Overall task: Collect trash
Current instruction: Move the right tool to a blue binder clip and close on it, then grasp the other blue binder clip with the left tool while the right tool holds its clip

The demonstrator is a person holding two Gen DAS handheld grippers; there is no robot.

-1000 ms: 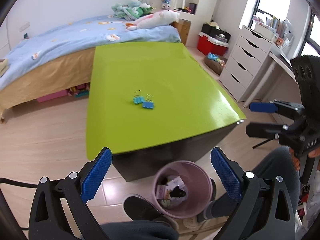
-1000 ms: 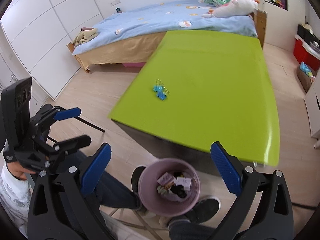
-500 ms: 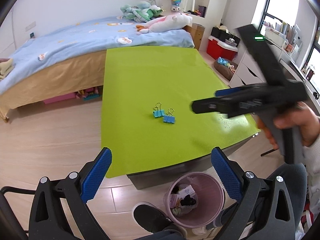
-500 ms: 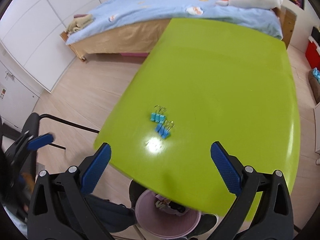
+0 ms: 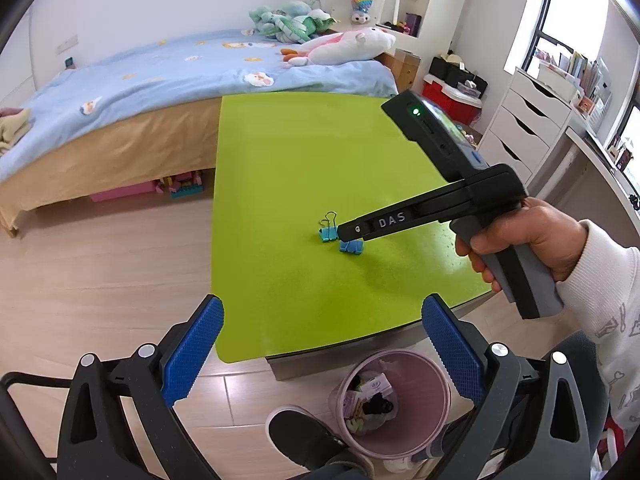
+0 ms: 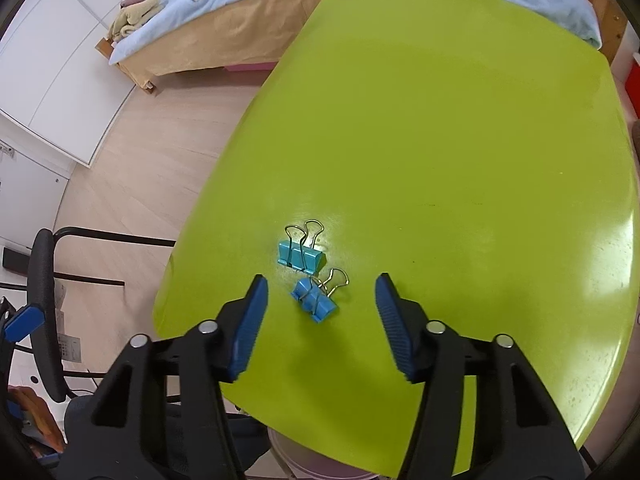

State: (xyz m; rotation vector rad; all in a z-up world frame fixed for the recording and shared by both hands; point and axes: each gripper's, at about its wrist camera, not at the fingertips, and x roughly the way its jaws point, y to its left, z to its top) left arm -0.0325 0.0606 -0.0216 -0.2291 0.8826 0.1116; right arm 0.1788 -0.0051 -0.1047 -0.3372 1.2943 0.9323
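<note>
My right tongs (image 6: 320,320) closing around near clip (image 6: 314,300) on desk (image 6: 440,140), pads not touching. Second clip (image 6: 300,256) at 11 o'clock. Left tongs (image 5: 322,354) wide apart, empty.

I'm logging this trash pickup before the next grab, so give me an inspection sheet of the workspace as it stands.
Surface: green table, glossy, bare apart from two clips.
Job's things: two blue binder clips lying side by side near the table's near edge; pink trash bin on the floor below the edge, wrappers inside.
Clutter: nothing seen on the table.
Grippers: right tongs over the nearer clip, jaws closing, pads not on it yet; left tongs open, nothing between them, above the bin.
Cables: nothing seen.
Surroundings: bed with plush toys, white drawers, black chair, wood floor.
</note>
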